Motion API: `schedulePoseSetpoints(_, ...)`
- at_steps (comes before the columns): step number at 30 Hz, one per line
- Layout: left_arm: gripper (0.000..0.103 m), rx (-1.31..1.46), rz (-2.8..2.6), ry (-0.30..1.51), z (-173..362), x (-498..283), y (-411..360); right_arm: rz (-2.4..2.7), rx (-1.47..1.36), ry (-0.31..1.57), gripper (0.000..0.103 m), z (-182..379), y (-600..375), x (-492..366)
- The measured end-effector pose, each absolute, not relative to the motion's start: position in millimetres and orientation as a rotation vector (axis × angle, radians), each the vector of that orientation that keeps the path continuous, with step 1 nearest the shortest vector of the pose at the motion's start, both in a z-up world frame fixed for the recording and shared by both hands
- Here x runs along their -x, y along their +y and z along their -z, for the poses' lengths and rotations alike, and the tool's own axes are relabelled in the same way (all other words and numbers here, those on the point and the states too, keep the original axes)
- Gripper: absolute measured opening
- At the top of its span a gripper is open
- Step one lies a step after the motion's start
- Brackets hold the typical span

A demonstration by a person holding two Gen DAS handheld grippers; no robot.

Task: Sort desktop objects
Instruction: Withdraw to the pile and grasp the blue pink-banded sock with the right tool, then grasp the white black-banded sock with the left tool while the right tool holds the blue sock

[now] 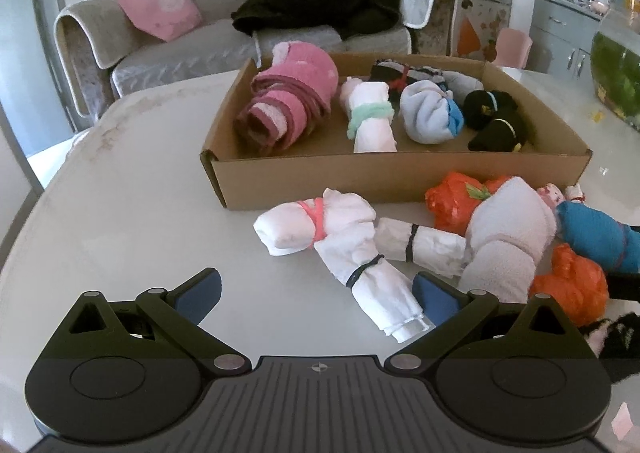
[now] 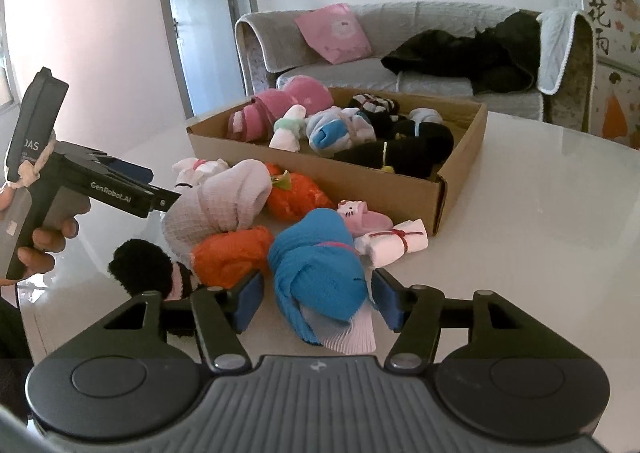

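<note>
A cardboard box [image 1: 400,177] [image 2: 312,169] on the white table holds several rolled sock bundles. More bundles lie loose in front of it. My left gripper [image 1: 316,293] is open; a white bundle with a black band [image 1: 376,285] lies between its fingers, against the right pad. Beside it lie a white bundle with a pink band [image 1: 304,229] and a pale lilac roll [image 1: 508,233]. My right gripper [image 2: 318,301] is open around a blue bundle [image 2: 316,265], its pads close on both sides. The left gripper shows in the right wrist view [image 2: 132,181].
Orange bundles [image 2: 232,253] [image 2: 296,193], a black fluffy bundle [image 2: 144,269], a small white bundle with a red tie [image 2: 396,245] and a pink kitty slipper [image 2: 364,217] lie around the blue one. A grey sofa [image 2: 400,53] stands behind the table. A fish tank [image 1: 616,69] stands at the right.
</note>
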State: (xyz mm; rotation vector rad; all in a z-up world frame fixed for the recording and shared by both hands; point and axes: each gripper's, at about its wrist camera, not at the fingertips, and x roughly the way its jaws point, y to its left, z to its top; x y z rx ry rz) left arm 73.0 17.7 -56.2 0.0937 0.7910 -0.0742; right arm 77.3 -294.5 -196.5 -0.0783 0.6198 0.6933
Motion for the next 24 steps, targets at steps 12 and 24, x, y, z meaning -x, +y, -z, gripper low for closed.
schedulePoseSetpoints(12,0.100,-0.064,0.027,0.801,63,-88,17,-0.698,0.054,0.650,0.049,200,-294,-78)
schedulePoseSetpoints(24,0.080,-0.110,0.029,0.763,57,-67,10,-0.696,0.062,0.657,0.044,199,-294,-79)
